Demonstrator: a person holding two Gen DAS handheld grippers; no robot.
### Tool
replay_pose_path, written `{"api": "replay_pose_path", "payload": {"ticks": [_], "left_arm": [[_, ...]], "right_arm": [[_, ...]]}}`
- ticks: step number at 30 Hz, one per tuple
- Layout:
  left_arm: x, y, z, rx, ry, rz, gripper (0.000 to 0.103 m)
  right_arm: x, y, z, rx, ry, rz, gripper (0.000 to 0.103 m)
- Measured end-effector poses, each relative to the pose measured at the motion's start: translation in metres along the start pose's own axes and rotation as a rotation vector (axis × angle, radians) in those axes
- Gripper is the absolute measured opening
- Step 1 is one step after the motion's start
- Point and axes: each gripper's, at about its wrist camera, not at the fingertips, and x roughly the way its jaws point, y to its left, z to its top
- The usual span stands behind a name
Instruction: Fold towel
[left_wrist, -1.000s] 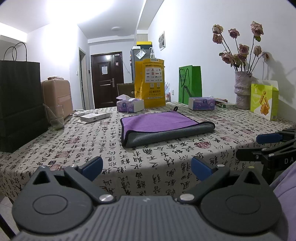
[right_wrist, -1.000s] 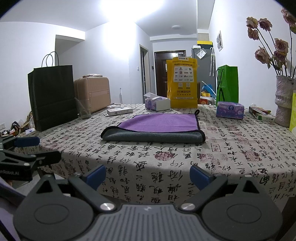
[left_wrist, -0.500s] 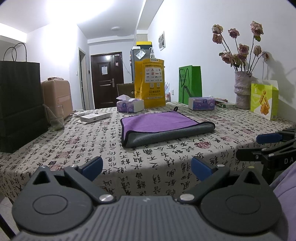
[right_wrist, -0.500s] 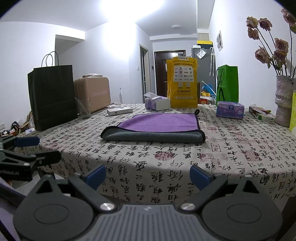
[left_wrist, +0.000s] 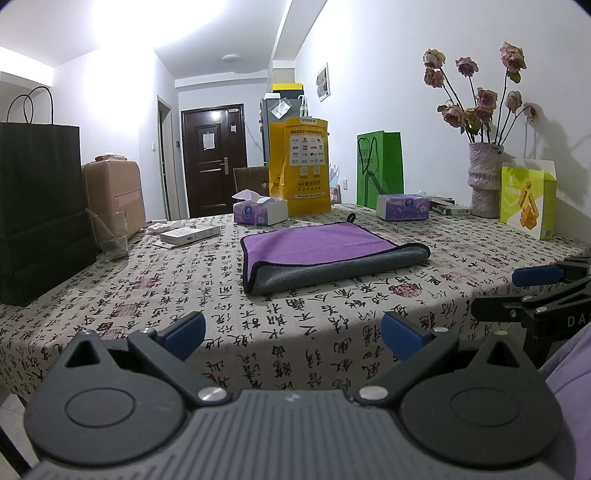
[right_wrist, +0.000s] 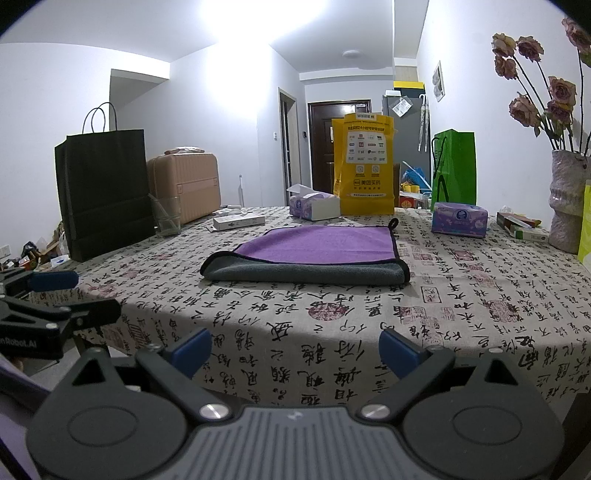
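Left wrist view: towel (left_wrist: 325, 254) folded on tablecloth (left_wrist: 177, 295); left gripper (left_wrist: 293, 332), right gripper (right_wrist: 295, 345) gaping, empty, short of table edge.

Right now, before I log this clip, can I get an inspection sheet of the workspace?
Surface: table under a calligraphy-print cloth.
Job's things: purple towel folded over once, grey side showing along the near edge, flat at the table's middle.
Clutter: black paper bag, drinking glass, two tissue packs, yellow bag, green bag, vase of dried roses, snack box.
Grippers: left gripper and right gripper both open, empty, short of the table edge.
Cables: nothing seen.
Surroundings: suitcase, dark door.
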Motion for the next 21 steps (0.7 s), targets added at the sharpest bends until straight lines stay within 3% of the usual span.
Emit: {"api": "replay_pose_path", "payload": {"ticks": [21], "left_arm": [[0.0033,0.0011,0.0016,0.0,-0.004,0.007,0.103]], "right_arm": [[0.003,-0.0031,-0.0005,0.007,-0.008,-0.02,0.101]]}}
